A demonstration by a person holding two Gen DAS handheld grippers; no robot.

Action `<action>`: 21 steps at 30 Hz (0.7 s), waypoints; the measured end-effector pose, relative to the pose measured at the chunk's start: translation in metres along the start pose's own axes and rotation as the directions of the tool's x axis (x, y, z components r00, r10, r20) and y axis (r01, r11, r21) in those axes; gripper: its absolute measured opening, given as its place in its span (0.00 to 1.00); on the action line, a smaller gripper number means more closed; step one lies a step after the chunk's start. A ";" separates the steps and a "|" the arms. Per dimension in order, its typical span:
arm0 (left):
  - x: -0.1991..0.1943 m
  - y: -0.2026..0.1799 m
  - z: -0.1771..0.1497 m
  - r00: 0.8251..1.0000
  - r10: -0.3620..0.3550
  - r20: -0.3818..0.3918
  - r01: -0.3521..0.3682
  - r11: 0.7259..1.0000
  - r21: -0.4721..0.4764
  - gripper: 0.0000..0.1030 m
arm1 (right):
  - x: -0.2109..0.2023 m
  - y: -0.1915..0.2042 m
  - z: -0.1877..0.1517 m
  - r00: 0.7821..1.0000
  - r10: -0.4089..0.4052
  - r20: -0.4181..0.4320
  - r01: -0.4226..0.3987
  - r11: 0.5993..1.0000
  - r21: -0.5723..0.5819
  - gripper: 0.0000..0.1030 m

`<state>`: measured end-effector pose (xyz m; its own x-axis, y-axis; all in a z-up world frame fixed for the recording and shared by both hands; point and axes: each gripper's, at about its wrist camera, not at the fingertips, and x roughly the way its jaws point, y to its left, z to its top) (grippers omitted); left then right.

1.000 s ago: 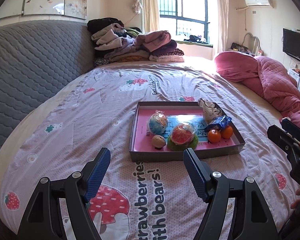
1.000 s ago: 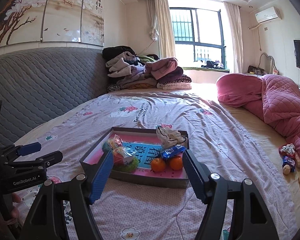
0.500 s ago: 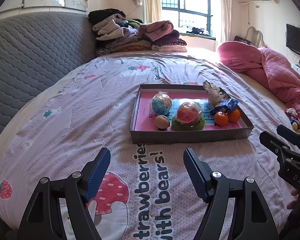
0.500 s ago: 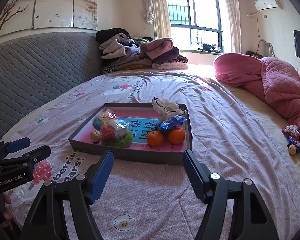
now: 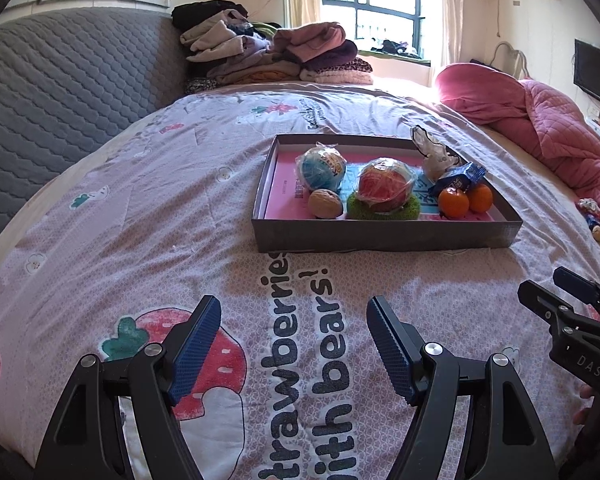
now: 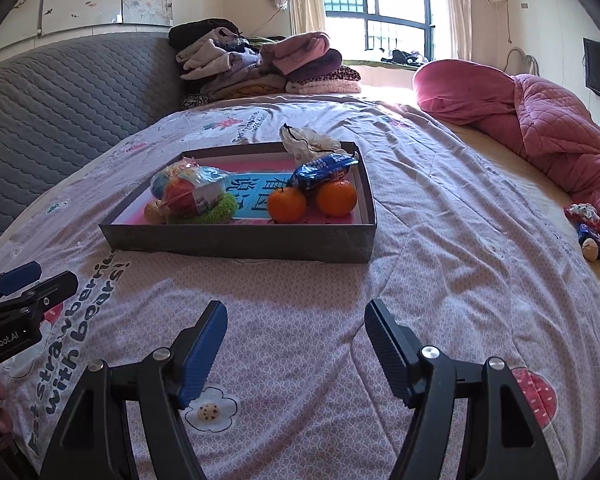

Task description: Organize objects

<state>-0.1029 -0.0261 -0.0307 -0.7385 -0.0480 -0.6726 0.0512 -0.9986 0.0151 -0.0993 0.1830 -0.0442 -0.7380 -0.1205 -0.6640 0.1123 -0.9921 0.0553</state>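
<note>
both wide apart and holding nothing, left hand-held gripper (image 5: 294, 322) and right hand-held gripper (image 6: 296, 326) above the bed (image 5: 100, 248), short of the tray (image 5: 380, 236) with oranges (image 6: 287, 205) and wrapped balls (image 5: 385, 184). fits sorting done or unpacking ahead.

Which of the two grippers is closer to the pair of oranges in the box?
Right. The right gripper faces the oranges almost head-on, near the box's right end. The left gripper sits off toward the box's left end, so the oranges lie diagonally away.
</note>
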 end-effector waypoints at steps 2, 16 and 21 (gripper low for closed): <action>0.001 0.000 -0.001 1.000 0.003 0.001 -0.003 1.000 0.003 0.74 | 0.002 0.000 -0.002 1.000 0.000 -0.013 0.000 1.000 -0.001 0.69; 0.009 0.003 -0.003 1.000 -0.004 -0.017 0.003 1.000 -0.010 0.74 | 0.003 0.000 -0.005 1.000 0.002 -0.015 -0.002 1.000 -0.001 0.69; 0.009 0.003 -0.003 1.000 -0.001 -0.014 0.001 1.000 -0.006 0.74 | 0.002 0.001 -0.005 1.000 0.002 -0.013 -0.002 1.000 -0.005 0.69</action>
<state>-0.1074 -0.0293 -0.0395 -0.7291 -0.0466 -0.6828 0.0543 -0.9985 0.0102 -0.0976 0.1820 -0.0493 -0.7291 -0.1221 -0.6734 0.1170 -0.9917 0.0532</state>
